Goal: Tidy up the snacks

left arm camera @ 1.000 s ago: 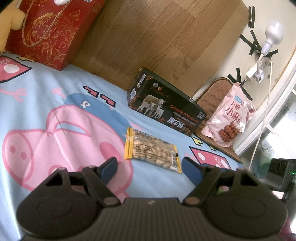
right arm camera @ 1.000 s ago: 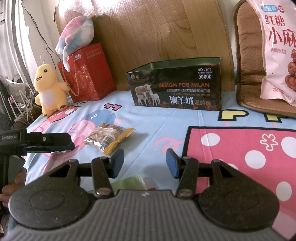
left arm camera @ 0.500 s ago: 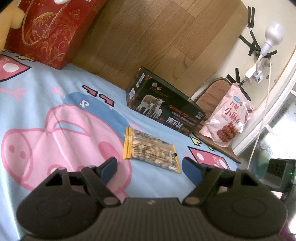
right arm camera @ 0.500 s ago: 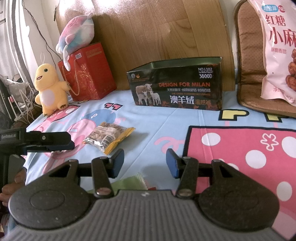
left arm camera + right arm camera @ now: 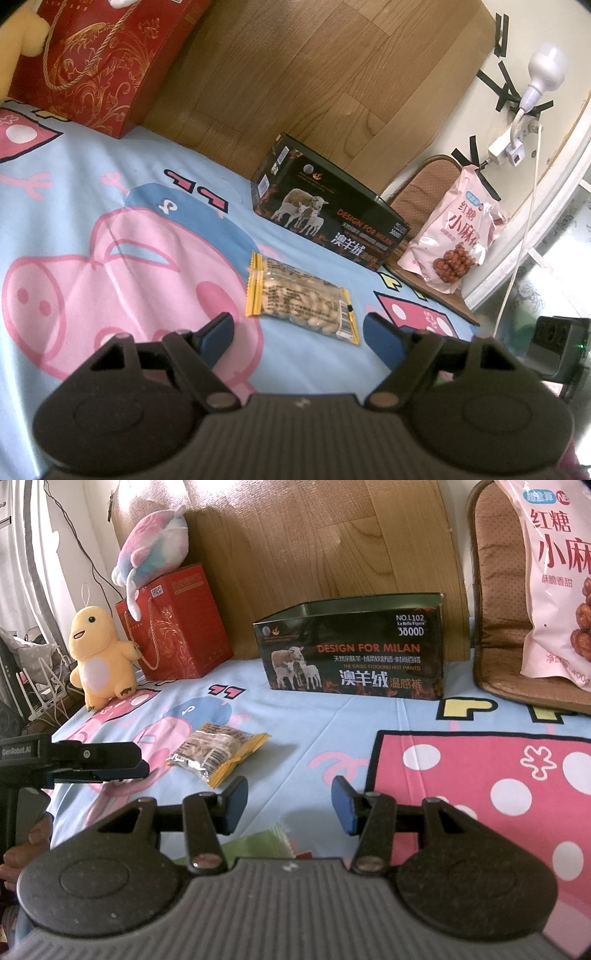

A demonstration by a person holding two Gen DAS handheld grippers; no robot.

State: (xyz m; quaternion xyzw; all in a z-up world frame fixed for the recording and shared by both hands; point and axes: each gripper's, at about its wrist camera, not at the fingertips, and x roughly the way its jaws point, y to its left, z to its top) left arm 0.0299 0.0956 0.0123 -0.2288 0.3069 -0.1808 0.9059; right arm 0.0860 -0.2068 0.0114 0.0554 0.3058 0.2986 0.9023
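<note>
A clear snack packet with yellow ends (image 5: 301,298) lies flat on the cartoon-print sheet (image 5: 110,229); it also shows in the right wrist view (image 5: 218,755). My left gripper (image 5: 298,330) is open and empty, just short of the packet, which lies between the lines of its fingers. It appears from the side in the right wrist view (image 5: 110,766). An open dark box with sheep on it (image 5: 328,225) stands behind the packet, seen too in the right wrist view (image 5: 354,657). My right gripper (image 5: 290,805) is open and empty, to the packet's right. A green packet edge (image 5: 269,843) shows under it.
A large pink snack bag (image 5: 454,243) leans on a brown cushion (image 5: 495,609) at the right. A red gift bag (image 5: 173,627), a yellow plush (image 5: 99,657) and a pastel plush (image 5: 155,550) stand at the back left. A wooden headboard (image 5: 295,74) lies behind.
My left gripper has crept slightly forward toward the yellow-ended packet. The right gripper has barely moved. Both stay open.
</note>
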